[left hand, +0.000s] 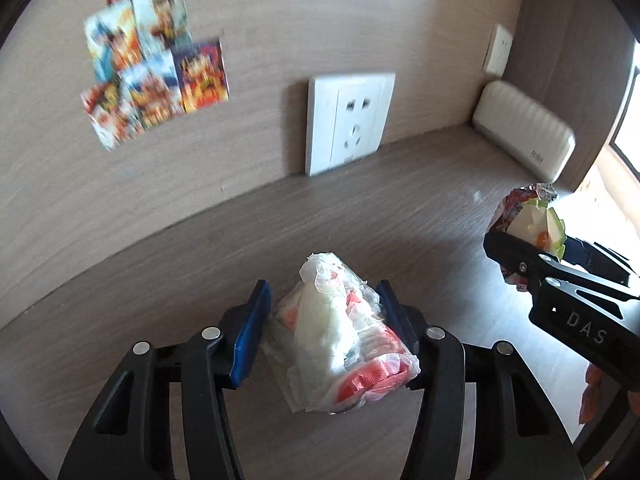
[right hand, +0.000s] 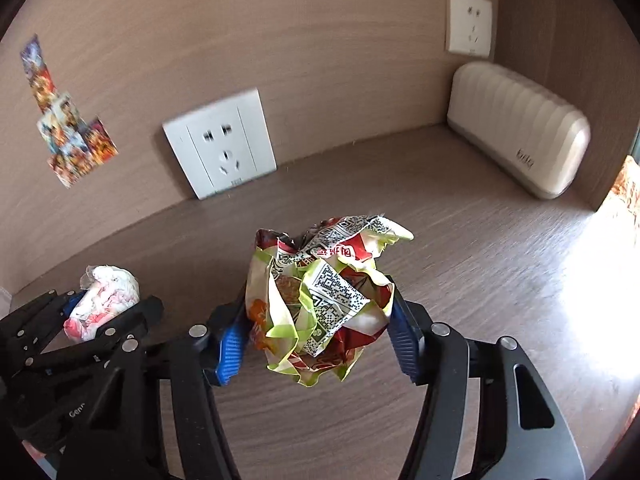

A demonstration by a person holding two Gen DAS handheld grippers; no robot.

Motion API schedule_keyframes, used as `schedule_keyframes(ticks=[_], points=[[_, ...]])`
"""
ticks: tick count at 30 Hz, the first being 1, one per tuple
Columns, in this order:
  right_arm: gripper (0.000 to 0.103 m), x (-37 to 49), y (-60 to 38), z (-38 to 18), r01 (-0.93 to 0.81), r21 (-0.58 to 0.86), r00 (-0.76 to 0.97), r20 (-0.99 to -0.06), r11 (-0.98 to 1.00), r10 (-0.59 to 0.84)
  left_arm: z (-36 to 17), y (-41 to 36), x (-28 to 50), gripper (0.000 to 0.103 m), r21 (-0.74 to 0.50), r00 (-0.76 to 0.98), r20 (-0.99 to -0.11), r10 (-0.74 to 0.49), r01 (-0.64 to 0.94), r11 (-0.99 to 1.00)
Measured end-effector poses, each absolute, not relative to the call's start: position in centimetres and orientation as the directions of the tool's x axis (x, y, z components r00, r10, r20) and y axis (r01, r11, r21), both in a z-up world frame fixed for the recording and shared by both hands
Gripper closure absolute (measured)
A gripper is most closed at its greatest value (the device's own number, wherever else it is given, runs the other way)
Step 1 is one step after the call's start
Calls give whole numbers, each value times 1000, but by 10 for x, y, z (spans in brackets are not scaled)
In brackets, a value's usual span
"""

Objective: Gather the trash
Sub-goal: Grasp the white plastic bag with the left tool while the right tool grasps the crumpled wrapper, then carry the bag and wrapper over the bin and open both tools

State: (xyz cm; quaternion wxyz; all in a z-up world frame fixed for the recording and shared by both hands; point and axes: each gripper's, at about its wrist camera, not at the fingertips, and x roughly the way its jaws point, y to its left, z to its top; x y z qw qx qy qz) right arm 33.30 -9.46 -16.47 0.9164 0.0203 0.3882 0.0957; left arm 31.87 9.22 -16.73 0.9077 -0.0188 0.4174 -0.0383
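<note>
A crumpled clear plastic bag (left hand: 340,340) with white and orange scraps inside rests on the wooden desk (left hand: 360,220). My left gripper (left hand: 324,296) is shut on it, a blue pad pressing each side. A crumpled snack wrapper (right hand: 320,296), yellow-green and red with printed QR codes, sits between the blue pads of my right gripper (right hand: 316,308), which is shut on it. In the left wrist view the right gripper (left hand: 532,252) shows at the right with the wrapper (left hand: 528,220). In the right wrist view the left gripper (right hand: 100,308) and its bag (right hand: 104,300) show at lower left.
A white wall socket (left hand: 348,120) sits low on the wooden back wall, a second socket (right hand: 470,20) higher in the corner. A cream ribbed case (right hand: 516,128) lies against the right wall. Colourful stickers (left hand: 152,60) cover the wall at left. Bright sunlight falls on the desk's right end (right hand: 592,280).
</note>
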Motion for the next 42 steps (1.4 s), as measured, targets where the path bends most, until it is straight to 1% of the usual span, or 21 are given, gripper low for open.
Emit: schedule_keyframes(ticks=[9, 13, 18, 24, 30, 36, 42], points=[[41, 269, -120, -100, -162, 58, 789, -591, 985, 165, -97, 60, 273, 50, -55, 748, -650, -133, 128, 990], [41, 237, -137, -81, -155, 34, 816, -558, 987, 147, -85, 31, 252, 49, -36, 763, -626, -161, 178, 983], [41, 191, -164, -71, -135, -2, 840, -531, 991, 114, -79, -13, 218, 49, -29, 755, -620, -212, 248, 968], [41, 132, -205, -73, -80, -12, 843, -535, 997, 61, -78, -62, 173, 49, -9, 731, -628, -268, 338, 941], [40, 76, -248, -84, 2, 0, 833, -554, 1000, -2, -85, -114, 130, 49, -27, 680, -646, -348, 436, 900], [40, 31, -289, -106, 105, 24, 806, -588, 994, -71, -108, -168, 96, 49, -16, 609, -676, -414, 551, 835], [40, 0, -322, -135, 206, 23, 762, -631, 978, -145, -147, -218, 70, 49, -18, 517, -719, -464, 654, 756]])
